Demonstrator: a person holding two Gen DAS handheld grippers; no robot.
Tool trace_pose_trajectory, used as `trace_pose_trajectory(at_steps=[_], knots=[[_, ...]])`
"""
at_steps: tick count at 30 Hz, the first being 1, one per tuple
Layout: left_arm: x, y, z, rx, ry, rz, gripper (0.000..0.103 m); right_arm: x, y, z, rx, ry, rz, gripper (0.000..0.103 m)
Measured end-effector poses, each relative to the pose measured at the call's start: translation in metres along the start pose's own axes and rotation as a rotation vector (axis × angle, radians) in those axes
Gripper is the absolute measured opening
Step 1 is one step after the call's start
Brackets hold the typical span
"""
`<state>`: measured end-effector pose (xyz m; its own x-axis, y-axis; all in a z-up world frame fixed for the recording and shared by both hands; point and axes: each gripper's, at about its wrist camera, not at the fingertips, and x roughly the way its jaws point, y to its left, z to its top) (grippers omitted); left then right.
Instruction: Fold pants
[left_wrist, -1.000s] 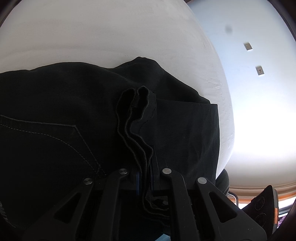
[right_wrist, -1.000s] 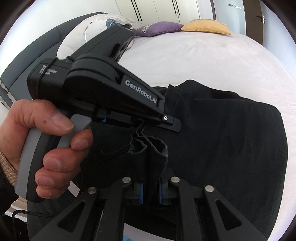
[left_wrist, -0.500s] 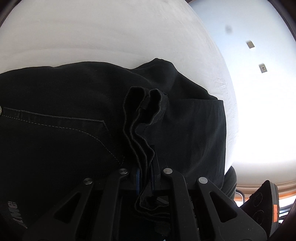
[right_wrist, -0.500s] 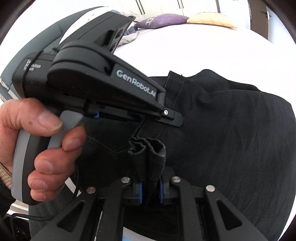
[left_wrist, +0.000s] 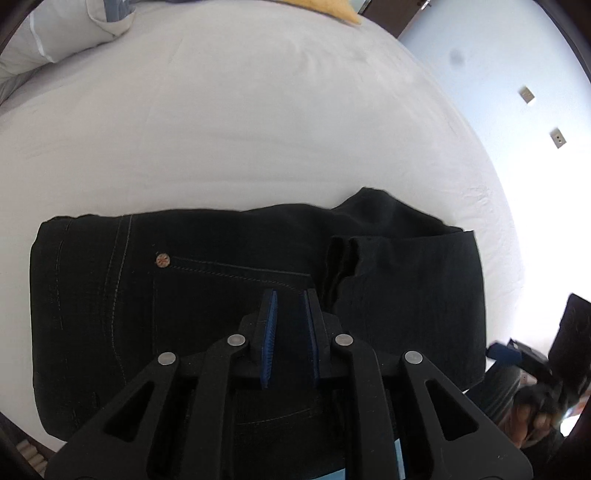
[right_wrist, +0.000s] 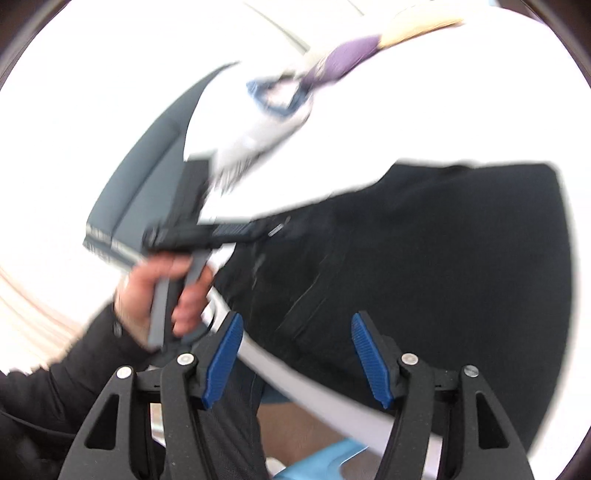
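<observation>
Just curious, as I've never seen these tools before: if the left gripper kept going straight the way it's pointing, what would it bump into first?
Most likely the folded black pants on the white bed. The left gripper points down at them, near the pocket seam, with nothing between its jaws. How far above the cloth it sits is unclear.

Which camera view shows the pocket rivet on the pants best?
The left wrist view: the rivet sits sharp on the folded pants, beside the pocket stitching. The right wrist view is motion-blurred and shows only dark cloth; no rivet can be made out.

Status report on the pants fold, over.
Left gripper and right gripper both open, jaws just opening, nothing between them. Black pants folded on the white bed. Nothing in the way.
</observation>
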<state>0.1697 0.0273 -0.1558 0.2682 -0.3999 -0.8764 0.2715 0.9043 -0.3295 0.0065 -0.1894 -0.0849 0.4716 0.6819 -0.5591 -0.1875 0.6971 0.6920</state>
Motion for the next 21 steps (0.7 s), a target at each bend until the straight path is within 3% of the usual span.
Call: trace_pose_trajectory(at_steps=[2,5,7,10,12,14,17,21], knots=[[-0.002,-0.027,-0.006,0.023,-0.029,-0.071,0.014,-0.009,-0.033,0.018,0.081,-0.031,0.055,0.066],[0.016,-0.071,-0.023,0.096,0.013,-0.162,0.014,-0.015,-0.076,0.051,0.176,-0.059,0.114,0.066],[0.037,-0.082,-0.035,0.112,0.065,-0.142,0.014,-0.008,-0.1,0.063,0.22,-0.039,0.191,0.066],[0.069,-0.072,-0.054,0.062,0.135,-0.11,0.014,0.007,-0.127,0.063,0.277,0.026,0.112,0.066],[0.066,-0.06,-0.062,0.004,0.107,-0.185,0.014,0.011,-0.138,0.04,0.303,0.064,0.103,0.065],[0.063,-0.056,-0.066,-0.026,0.116,-0.216,0.014,0.008,-0.127,0.013,0.27,0.039,0.144,0.065],[0.06,-0.059,-0.074,-0.013,0.115,-0.225,0.014,-0.004,-0.109,-0.026,0.258,0.078,0.203,0.066],[0.061,-0.072,-0.079,-0.021,0.103,-0.23,0.014,-0.014,-0.084,-0.069,0.203,0.203,0.225,0.066]])
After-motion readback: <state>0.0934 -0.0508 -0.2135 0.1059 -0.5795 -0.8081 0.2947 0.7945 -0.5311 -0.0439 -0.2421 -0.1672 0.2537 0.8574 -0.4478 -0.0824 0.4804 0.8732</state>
